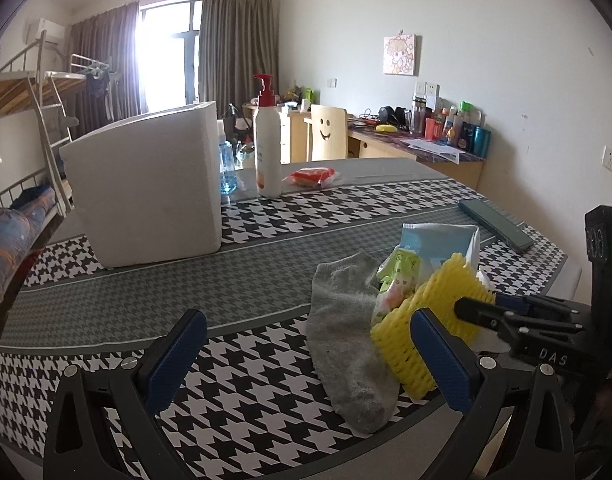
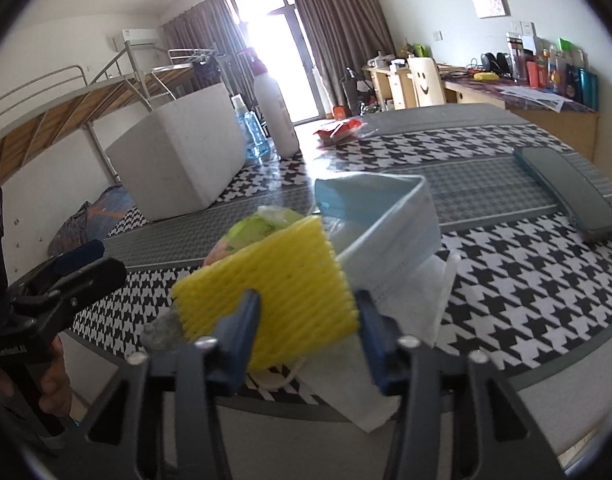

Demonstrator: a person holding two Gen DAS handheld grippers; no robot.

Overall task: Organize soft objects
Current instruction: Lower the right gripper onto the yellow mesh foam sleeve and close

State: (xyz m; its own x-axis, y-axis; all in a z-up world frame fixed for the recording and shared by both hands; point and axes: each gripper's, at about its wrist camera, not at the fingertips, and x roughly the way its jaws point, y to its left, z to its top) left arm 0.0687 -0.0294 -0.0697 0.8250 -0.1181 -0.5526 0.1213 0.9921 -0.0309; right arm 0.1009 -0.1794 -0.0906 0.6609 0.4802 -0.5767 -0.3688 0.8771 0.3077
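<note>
Right wrist view: the right gripper (image 2: 306, 312) has its blue pads against both sides of the yellow foam net (image 2: 274, 284), clamped on it at the near edge of the houndstooth table (image 2: 526, 280). No earlier picture is at hand to compare. Taking the foam net as the landmark: a pale blue face mask (image 2: 390, 216) lies folded just behind it and to its right, touching it, with white tissue (image 2: 430, 292) spread beneath. A green snack packet (image 2: 258, 228) pokes out behind the net's left corner. A grey sock (image 1: 346, 340) lies just left of the net, its edge under it. Farther behind and left stands a white foam box (image 1: 146, 188), with a blue bottle (image 1: 227, 168) and a red-capped pump bottle (image 1: 268, 148) beside it, and a red packet (image 1: 312, 177) beyond. A dark green case (image 2: 566, 188) lies well to the right. The left gripper (image 1: 306, 356) hovers left of the net over the sock, jaws wide apart and empty.
</note>
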